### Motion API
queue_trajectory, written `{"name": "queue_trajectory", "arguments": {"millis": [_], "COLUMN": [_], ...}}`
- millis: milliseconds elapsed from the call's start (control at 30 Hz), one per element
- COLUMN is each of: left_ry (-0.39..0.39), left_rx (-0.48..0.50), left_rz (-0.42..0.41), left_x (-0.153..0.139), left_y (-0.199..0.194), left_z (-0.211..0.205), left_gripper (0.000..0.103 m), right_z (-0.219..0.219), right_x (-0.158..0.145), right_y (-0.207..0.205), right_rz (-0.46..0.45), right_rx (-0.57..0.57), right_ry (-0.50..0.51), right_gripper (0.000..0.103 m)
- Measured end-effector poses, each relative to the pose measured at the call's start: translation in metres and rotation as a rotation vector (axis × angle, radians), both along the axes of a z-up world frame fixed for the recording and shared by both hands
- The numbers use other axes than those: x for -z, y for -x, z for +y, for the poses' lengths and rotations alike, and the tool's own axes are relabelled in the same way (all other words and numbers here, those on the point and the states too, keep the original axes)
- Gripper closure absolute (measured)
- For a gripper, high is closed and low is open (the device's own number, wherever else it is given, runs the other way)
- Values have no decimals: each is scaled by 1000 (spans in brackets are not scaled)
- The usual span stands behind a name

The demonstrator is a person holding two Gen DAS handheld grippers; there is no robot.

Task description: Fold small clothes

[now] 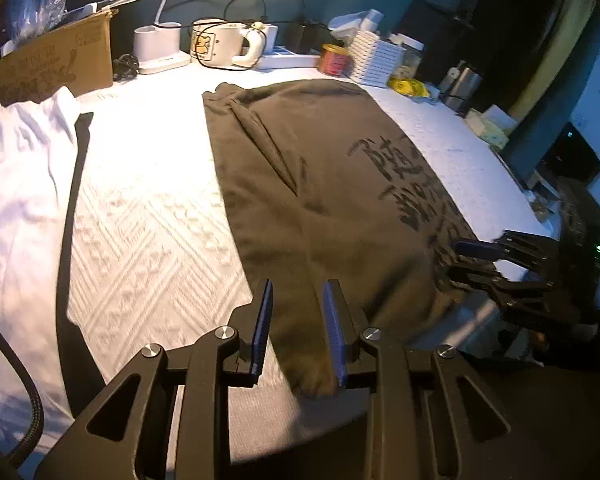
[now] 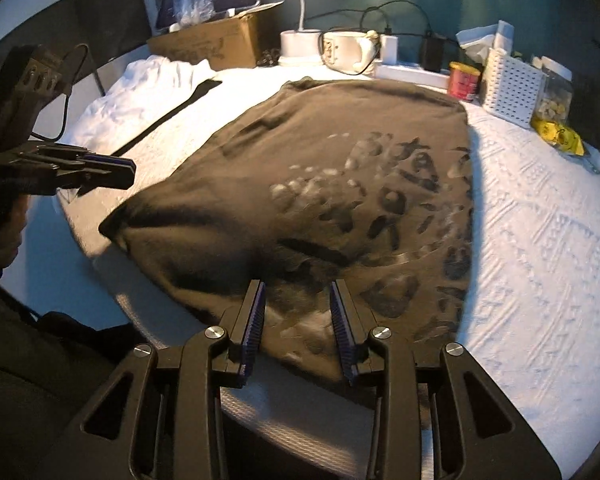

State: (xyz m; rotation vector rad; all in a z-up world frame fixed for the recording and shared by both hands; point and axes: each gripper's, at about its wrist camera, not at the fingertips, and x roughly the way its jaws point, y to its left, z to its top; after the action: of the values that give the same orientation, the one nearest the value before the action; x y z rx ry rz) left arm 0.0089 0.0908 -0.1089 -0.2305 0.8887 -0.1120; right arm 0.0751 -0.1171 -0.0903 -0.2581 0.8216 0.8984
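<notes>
On the white-quilted desk (image 1: 148, 216) the dark olive printed cotton T-shirt (image 1: 320, 168) lies partly folded; both the left hand-held gripper (image 1: 297, 328) and right hand-held gripper (image 2: 298, 330) stand wide, empty, at its near hem; judged step: pre-grasp; next, close on the hem corners and carry them toward the collar.

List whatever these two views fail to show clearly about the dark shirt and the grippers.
- Print on the dark shirt: motion blur smears it in both views, so it is unreadable.
- Shirt's near hem: the right gripper covers part of it in the right wrist view.
- Left gripper: open, but the left wrist view cannot show whether its tips touch the cloth.
- White garment: cut off by the left wrist view's left edge.
</notes>
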Motion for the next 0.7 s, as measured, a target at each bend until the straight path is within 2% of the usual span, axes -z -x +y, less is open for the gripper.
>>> {"name": "queue_trajectory", "arguments": {"millis": [367, 700], "left_ry": [0, -18], "left_rx": [36, 13], "left_rz": [33, 55], "left_x": [3, 3], "left_y": [-43, -72], "left_z": [-16, -12], "left_gripper": [77, 77], "right_z": [-10, -13], "right_x": [-11, -10], "right_y": [-31, -62], "right_rz": [-13, 7], "right_rx": [37, 69], "right_ry": [5, 8], "right_gripper": [67, 67]}}
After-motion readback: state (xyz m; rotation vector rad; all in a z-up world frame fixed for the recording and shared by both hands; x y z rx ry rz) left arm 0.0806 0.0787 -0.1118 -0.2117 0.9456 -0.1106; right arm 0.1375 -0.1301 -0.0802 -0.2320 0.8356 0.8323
